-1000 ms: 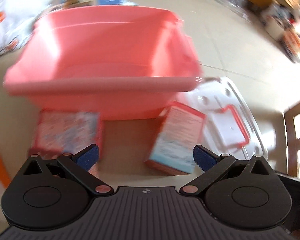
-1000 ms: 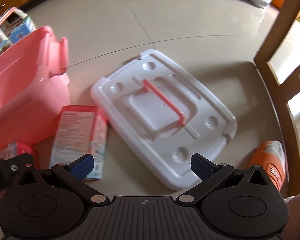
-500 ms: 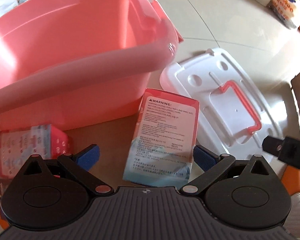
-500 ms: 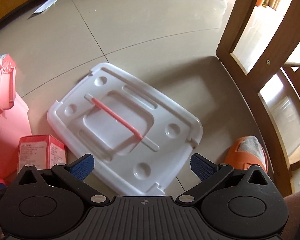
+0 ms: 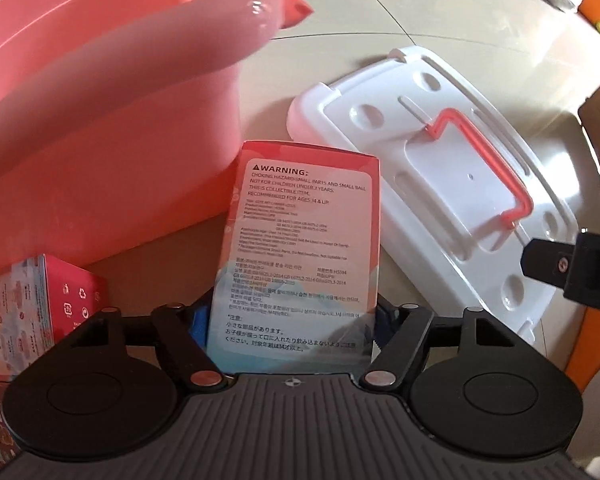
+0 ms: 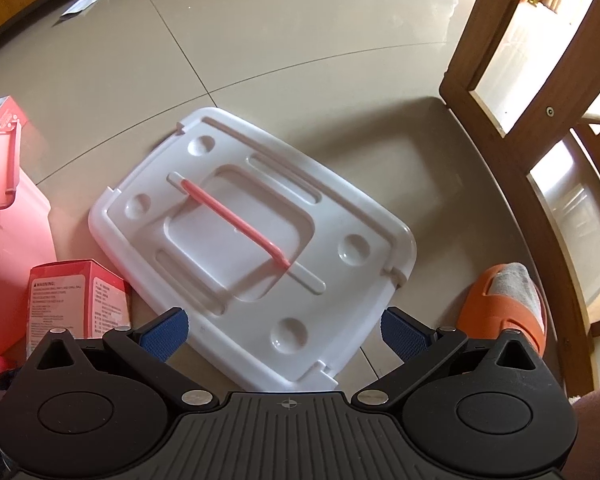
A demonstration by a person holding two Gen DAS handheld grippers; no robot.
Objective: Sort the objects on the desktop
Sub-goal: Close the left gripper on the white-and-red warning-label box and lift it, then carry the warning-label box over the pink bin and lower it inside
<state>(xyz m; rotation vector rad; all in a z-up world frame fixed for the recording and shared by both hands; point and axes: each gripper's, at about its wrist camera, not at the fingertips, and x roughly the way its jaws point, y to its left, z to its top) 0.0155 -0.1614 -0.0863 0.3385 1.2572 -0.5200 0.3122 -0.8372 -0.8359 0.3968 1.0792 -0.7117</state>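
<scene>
Left wrist cam: my left gripper [image 5: 290,326] is closing w/ the red-and-blue cardboard box [image 5: 300,256] between its jaws, back panel reading "WARNING: CHOKING HAZARD – SMALL PARTS AND SMALL BALL", on glossy beige floor tiles [image 6: 300,52] just beside the pink plastic storage bin [image 5: 100,120]. Right gripper [image 6: 284,334] hangs wide, nothing in it, over the white plastic lid w/ pink handle [image 6: 252,240]; wooden chair frame [image 6: 500,128] to its right.

Domestic room: glossy tiled floor [image 6: 300,40], wooden chair frame [image 6: 500,120], orange slipper [image 6: 504,312], pink storage tub [image 5: 100,140] on floor.
</scene>
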